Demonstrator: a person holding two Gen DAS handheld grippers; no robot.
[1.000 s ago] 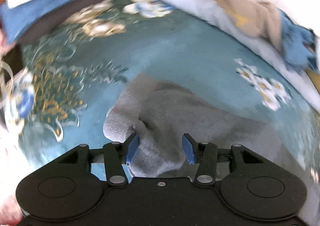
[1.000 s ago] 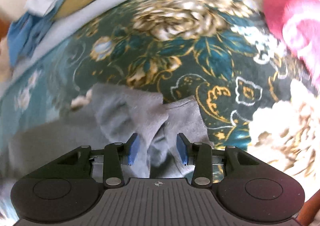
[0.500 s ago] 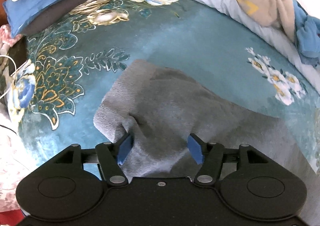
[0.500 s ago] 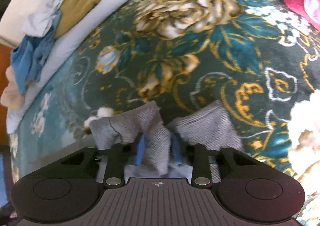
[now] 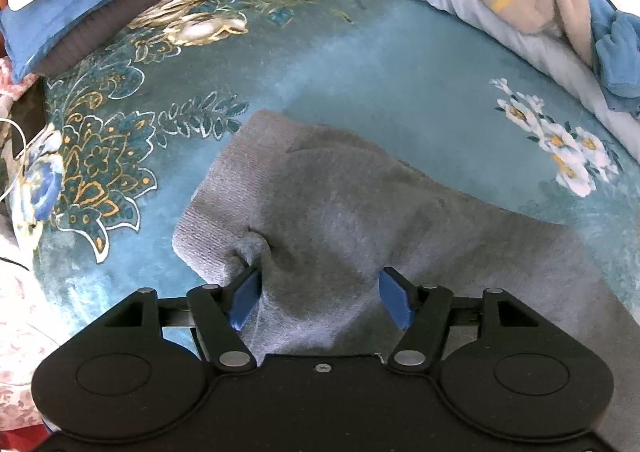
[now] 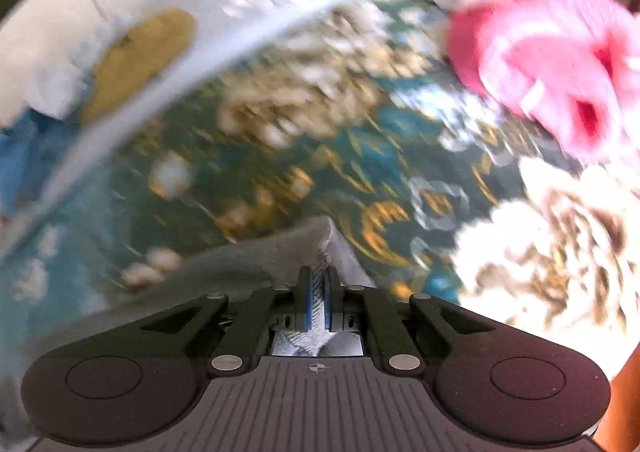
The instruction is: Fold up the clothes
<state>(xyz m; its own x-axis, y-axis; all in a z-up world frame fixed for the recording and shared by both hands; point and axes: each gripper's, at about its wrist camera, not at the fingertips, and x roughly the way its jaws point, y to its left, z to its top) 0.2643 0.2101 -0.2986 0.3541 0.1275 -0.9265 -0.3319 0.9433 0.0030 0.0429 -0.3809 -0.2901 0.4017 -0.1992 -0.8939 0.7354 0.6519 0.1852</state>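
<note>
Grey garment [image 5: 360, 212] lying on floral bedspread [image 5: 320, 64]. Left gripper [image 5: 320, 294] jaws gaping wide over garment's ribbed edge; right gripper [image 6: 318, 298] jaws pinching garment's fold.

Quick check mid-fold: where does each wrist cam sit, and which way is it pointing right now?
Left wrist: behind the open left gripper, looking down over the grey garment on the floral bedspread.
Right wrist: behind the right gripper, jaws shut on grey fabric, facing a pink garment; blurred.
Shared: grey garment, bedspread. No hands show.
</note>
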